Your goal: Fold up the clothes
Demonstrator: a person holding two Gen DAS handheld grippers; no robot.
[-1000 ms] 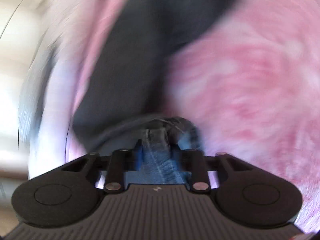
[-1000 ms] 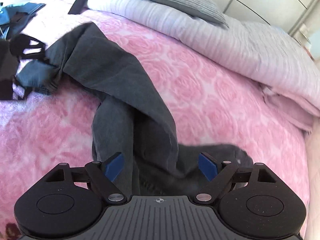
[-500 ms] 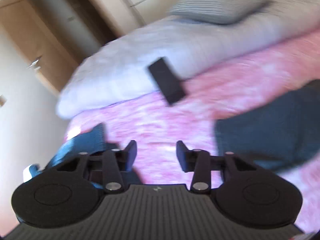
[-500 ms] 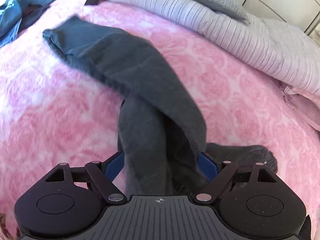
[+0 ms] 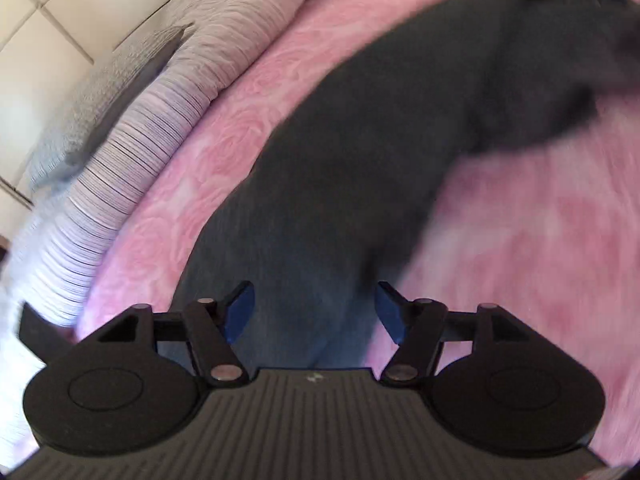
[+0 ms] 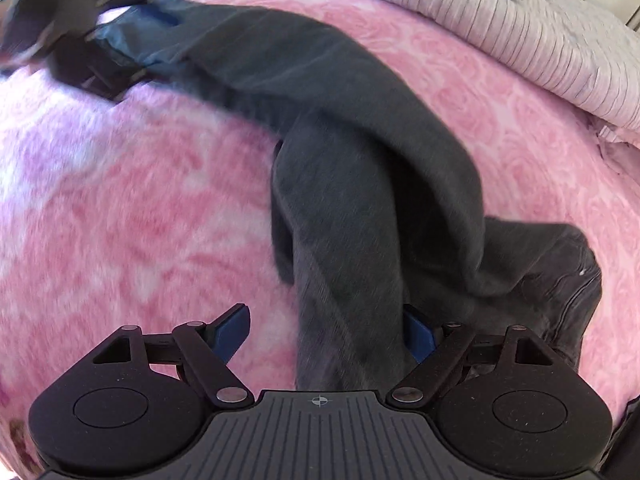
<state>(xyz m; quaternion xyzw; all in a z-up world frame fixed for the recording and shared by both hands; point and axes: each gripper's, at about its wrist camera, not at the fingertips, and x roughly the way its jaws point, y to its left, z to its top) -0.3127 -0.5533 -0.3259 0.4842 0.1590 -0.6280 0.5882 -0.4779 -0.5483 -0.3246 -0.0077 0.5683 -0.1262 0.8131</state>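
Jaws of the left gripper (image 5: 316, 312) are seen apart, having just been closing, with one end of the single dark grey garment (image 5: 360, 168) lying between the blue pads, unpressed. Jaws of the right gripper (image 6: 322, 334) are likewise apart after closing further; a twisted fold of the garment (image 6: 340, 184) runs between them, touching the right pad only. One garment is counted, stretched across the pink bed cover (image 6: 120, 200). Two striped bedding pieces (image 5: 168, 92) are bunched beyond the garment. Bare cover is left open beside the garment.
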